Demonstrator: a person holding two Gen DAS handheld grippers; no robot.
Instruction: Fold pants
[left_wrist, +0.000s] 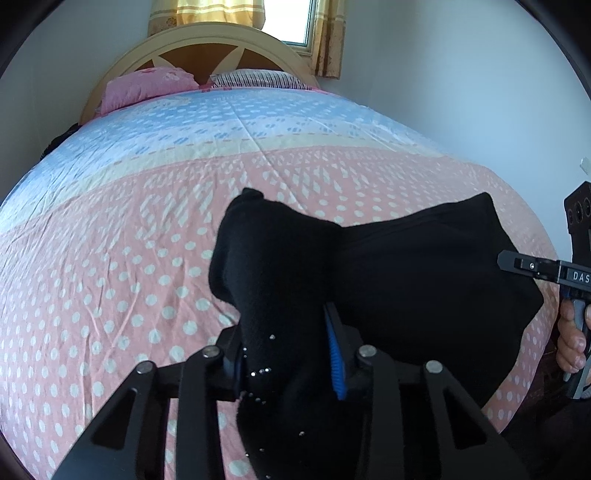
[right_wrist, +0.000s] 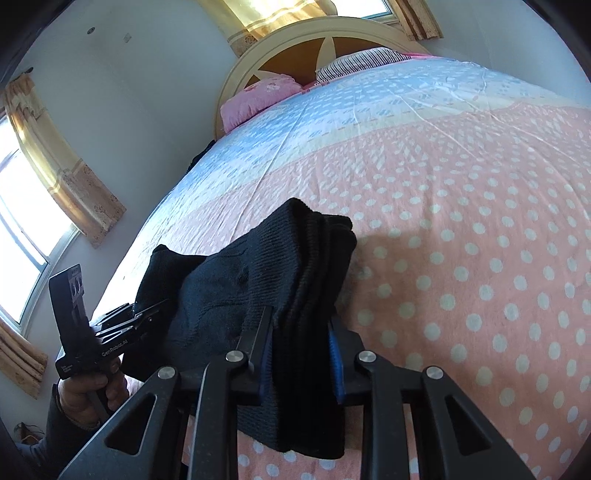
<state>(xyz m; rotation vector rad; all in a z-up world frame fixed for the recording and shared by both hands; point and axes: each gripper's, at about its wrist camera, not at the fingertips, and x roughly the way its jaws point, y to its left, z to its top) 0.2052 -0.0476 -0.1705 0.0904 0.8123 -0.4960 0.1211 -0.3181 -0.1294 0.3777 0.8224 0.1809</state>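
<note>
The black pants (left_wrist: 406, 280) hang bunched between the two grippers above the bed. My left gripper (left_wrist: 284, 354) is shut on one bunched end of the pants, with black cloth filling the space between its blue-padded fingers. My right gripper (right_wrist: 301, 350) is shut on the other end, a thick ribbed stack of black cloth (right_wrist: 295, 266). In the left wrist view the right gripper (left_wrist: 506, 260) shows at the right edge, its tip at the cloth. In the right wrist view the left gripper (right_wrist: 147, 314) shows at the lower left, pinching the pants.
The bed (left_wrist: 147, 258) has a pink polka-dot and blue sheet. A pink pillow (left_wrist: 147, 88) and a striped pillow (left_wrist: 258, 79) lie by the headboard (left_wrist: 207, 48). White walls flank the bed. Curtained windows (right_wrist: 22, 206) are on the left and behind the headboard.
</note>
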